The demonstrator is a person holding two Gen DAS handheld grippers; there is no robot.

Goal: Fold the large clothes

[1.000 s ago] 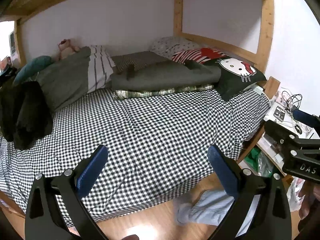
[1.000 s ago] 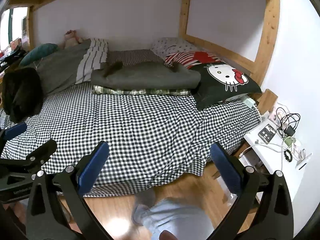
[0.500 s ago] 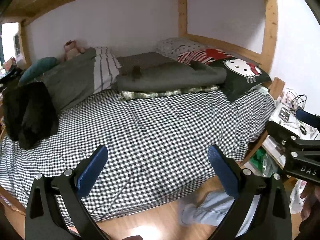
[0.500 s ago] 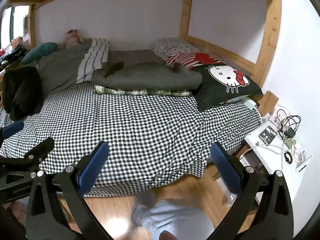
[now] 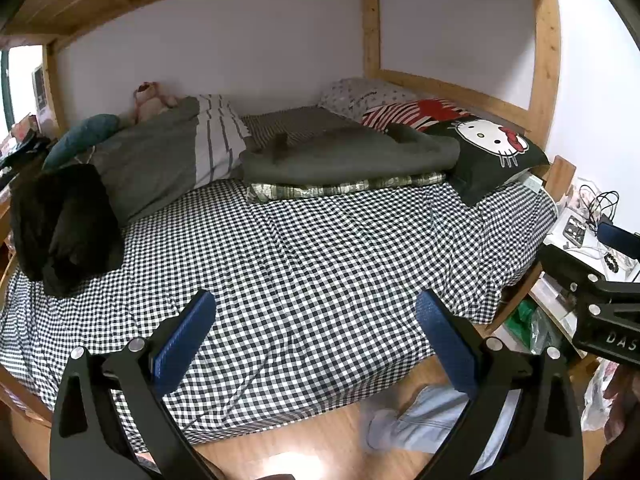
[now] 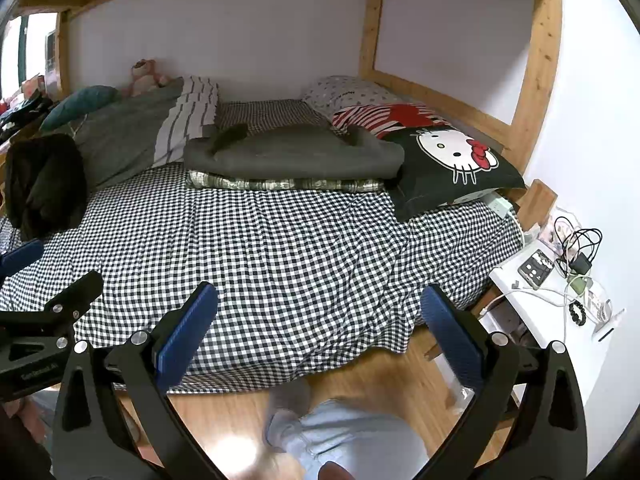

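A crumpled black garment [image 5: 64, 224] lies at the left end of the checkered bed [image 5: 320, 272]; it also shows in the right wrist view [image 6: 42, 184]. A folded grey garment [image 5: 352, 156] rests on a folded plaid one [image 5: 344, 190] at the back of the bed, also in the right wrist view [image 6: 292, 156]. My left gripper [image 5: 316, 328] is open and empty, held above the bed's front edge. My right gripper [image 6: 318, 320] is open and empty beside it, to the right.
A Hello Kitty pillow [image 6: 456, 164] and a striped pillow [image 6: 380, 118] lie at the right end. A grey striped duvet [image 5: 160, 156] is piled at the back left. A white side table [image 6: 560, 296] with cables stands at the right. The person's leg [image 6: 352, 436] is on the wooden floor.
Both grippers have shifted slightly; the left wrist view has risen and turned a little toward the bed. Both stay open and empty.
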